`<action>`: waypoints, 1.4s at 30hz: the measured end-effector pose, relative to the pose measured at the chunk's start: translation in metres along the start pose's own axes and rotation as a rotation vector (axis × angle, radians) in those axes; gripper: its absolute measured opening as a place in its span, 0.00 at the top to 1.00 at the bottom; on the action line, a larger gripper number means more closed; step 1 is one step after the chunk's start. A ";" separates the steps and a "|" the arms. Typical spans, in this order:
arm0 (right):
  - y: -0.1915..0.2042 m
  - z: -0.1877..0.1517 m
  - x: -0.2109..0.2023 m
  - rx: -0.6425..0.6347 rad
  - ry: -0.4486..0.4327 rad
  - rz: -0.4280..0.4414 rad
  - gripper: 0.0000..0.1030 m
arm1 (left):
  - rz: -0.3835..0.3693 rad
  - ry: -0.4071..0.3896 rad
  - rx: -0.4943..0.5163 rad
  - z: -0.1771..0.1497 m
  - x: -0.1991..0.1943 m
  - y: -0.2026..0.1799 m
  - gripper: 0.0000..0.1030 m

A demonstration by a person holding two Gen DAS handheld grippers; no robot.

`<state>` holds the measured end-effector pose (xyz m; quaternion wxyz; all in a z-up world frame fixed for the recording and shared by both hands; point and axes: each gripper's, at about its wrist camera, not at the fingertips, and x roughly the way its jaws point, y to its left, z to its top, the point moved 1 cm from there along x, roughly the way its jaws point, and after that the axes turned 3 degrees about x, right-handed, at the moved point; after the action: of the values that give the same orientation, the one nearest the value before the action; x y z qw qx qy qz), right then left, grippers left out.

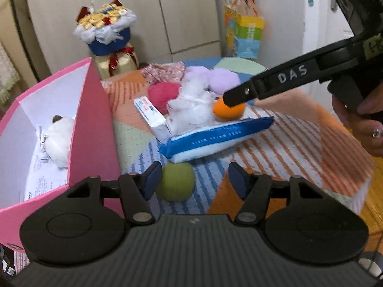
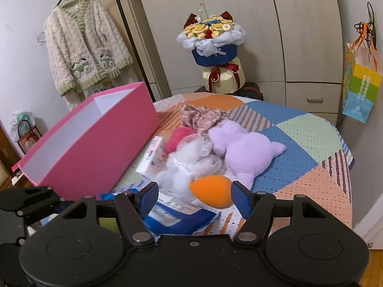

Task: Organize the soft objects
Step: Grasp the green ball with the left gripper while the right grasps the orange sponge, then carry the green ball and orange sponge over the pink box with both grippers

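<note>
Two grippers hang over a patchwork cover (image 2: 299, 129). Far left stands the pink box (image 1: 93, 129), a white plush (image 1: 59, 141) inside; the left gripper (image 1: 195, 179) is beside it, jaws apart around the green ball (image 1: 176, 181) — left pad touching. Rightward, the right gripper (image 2: 195, 197), jaws apart, flanks the orange sponge (image 2: 210, 190) atop the wipes pack (image 1: 215, 138).

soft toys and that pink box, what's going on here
A person with a hand-held gripper in each hand is sorting soft things on a patchwork-covered table. The left hand-held gripper is open around a green ball, not yet gripping it. The right hand-held gripper is open at an orange sponge lying on a blue wipes pack. The pink box already holds a white plush.
</note>
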<state>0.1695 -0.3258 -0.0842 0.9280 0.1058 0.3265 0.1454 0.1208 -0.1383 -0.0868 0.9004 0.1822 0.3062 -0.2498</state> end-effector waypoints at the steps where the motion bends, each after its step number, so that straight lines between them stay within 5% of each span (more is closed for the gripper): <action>1: -0.001 0.000 0.003 0.000 0.005 0.000 0.30 | 0.012 -0.004 0.005 0.000 0.001 -0.001 0.41; 15: -0.017 -0.007 0.041 0.026 0.054 -0.033 0.30 | 0.210 -0.026 0.078 -0.004 0.021 -0.018 0.41; 23: -0.010 -0.013 0.043 -0.024 0.006 -0.050 0.32 | 0.239 0.002 0.089 -0.011 0.033 -0.022 0.39; 25: -0.007 -0.016 0.042 -0.055 -0.004 -0.061 0.39 | 0.248 -0.005 0.094 -0.012 0.032 -0.025 0.39; 26: -0.007 -0.016 0.041 -0.058 -0.008 -0.057 0.47 | 0.248 -0.005 0.092 -0.012 0.032 -0.025 0.41; 29: -0.008 -0.017 0.035 -0.039 -0.019 -0.059 0.50 | 0.245 0.003 0.082 -0.012 0.030 -0.025 0.53; 42: 0.003 -0.029 -0.009 -0.019 -0.094 -0.139 0.51 | 0.202 0.032 0.042 -0.015 0.017 -0.018 0.63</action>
<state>0.1442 -0.3234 -0.1005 0.9511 0.0809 0.2875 0.0786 0.1156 -0.1519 -0.1121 0.9119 0.2348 0.2954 -0.1613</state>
